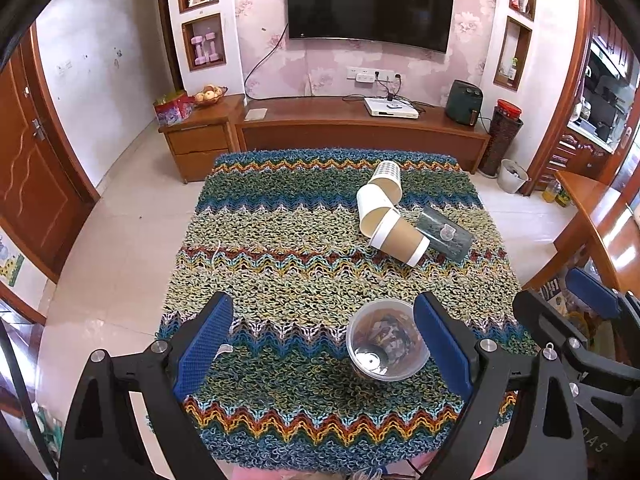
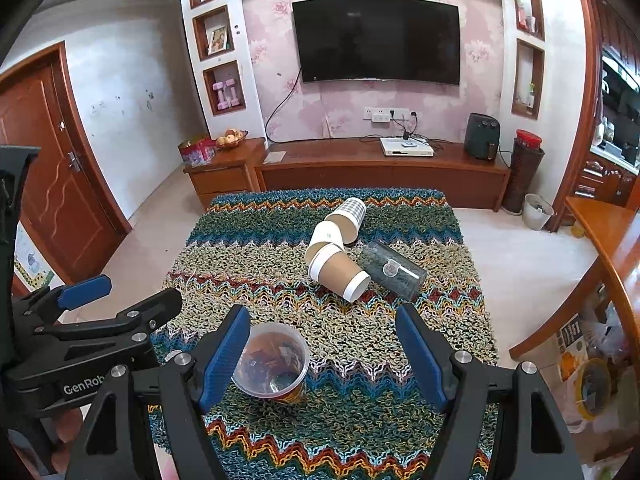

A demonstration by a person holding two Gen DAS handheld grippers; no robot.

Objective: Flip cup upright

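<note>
A clear plastic cup [image 1: 386,340] stands upright, mouth up, on the near part of a tabletop covered by a shaggy zigzag-striped woven cloth [image 1: 280,248], with both pairs of blue-padded tongs held over it. In the left wrist view, the left tongs [image 1: 320,344] are spread wide apart and hold nothing; the clear cup sits inside their gap, far over to the right, just beside the right-hand pad [image 1: 442,344], though contact cannot be confirmed. In the right wrist view, the right tongs [image 2: 324,356] are likewise wide apart and empty, and the same cup [image 2: 274,362] sits at the left of their gap, close against the left-hand pad [image 2: 224,360]. Farther back, right of centre, four cups lie on their sides in a touching cluster: a checked paper cup [image 2: 348,218], a white paper cup [image 2: 326,240], a brown-sleeved paper cup with white rims [image 2: 340,274] and a dark green-tinted transparent tumbler [image 2: 394,270]. All four are well apart from both tongs.
</note>
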